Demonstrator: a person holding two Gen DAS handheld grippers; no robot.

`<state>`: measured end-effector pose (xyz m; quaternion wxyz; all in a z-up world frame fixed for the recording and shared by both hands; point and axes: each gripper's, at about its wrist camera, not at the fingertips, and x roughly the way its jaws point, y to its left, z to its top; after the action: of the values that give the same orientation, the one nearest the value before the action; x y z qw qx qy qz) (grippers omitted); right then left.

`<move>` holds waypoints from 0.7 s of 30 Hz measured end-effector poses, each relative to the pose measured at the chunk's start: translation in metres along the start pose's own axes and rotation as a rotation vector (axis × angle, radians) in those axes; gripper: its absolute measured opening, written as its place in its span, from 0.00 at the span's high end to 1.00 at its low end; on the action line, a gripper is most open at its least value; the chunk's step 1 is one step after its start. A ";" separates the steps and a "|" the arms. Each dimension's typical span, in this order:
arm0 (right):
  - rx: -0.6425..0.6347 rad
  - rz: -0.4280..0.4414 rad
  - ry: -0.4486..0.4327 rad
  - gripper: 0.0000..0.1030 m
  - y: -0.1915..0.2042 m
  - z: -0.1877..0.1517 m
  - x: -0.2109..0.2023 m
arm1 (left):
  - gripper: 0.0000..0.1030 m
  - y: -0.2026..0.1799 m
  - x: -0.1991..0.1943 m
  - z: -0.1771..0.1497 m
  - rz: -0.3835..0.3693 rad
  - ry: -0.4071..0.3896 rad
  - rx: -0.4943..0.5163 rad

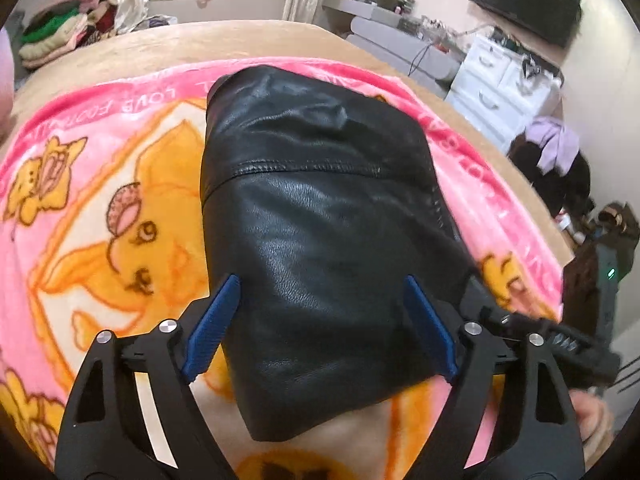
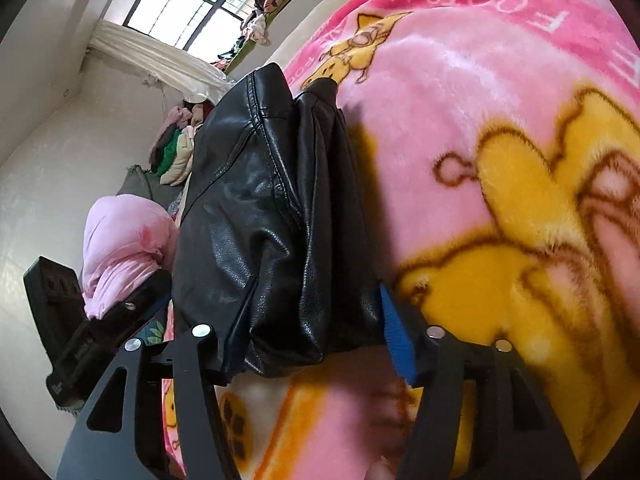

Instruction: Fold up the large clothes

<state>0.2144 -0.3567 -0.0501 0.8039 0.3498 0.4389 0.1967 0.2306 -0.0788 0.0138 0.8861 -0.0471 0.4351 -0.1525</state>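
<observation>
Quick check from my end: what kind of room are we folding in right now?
Most likely a lived-in bedroom: the black leather garment lies on a pink cartoon blanket spread over a bed, with a white dresser, a barred window and piles of clothes around.

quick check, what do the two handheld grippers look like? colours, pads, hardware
Both match: black skeletal plastic linkages with triangular cutouts, silver round pivot bolts, and blue ribbed pads on the fingers. Left gripper, right gripper. A pink sleeve shows behind the left unit.
</observation>
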 end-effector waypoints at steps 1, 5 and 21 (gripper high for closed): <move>-0.006 -0.005 -0.005 0.37 0.001 0.000 -0.001 | 0.28 0.000 0.002 -0.001 0.008 0.003 0.009; -0.076 -0.052 -0.024 0.33 0.010 0.001 -0.001 | 0.28 -0.001 0.006 -0.005 0.037 0.008 0.039; -0.533 -0.277 0.017 0.62 0.130 0.106 0.080 | 0.29 -0.001 0.005 -0.008 0.044 0.001 0.043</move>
<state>0.3451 -0.2599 0.0397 0.8830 0.0614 0.4218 0.1964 0.2267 -0.0809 0.0054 0.8899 -0.0186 0.4331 -0.1422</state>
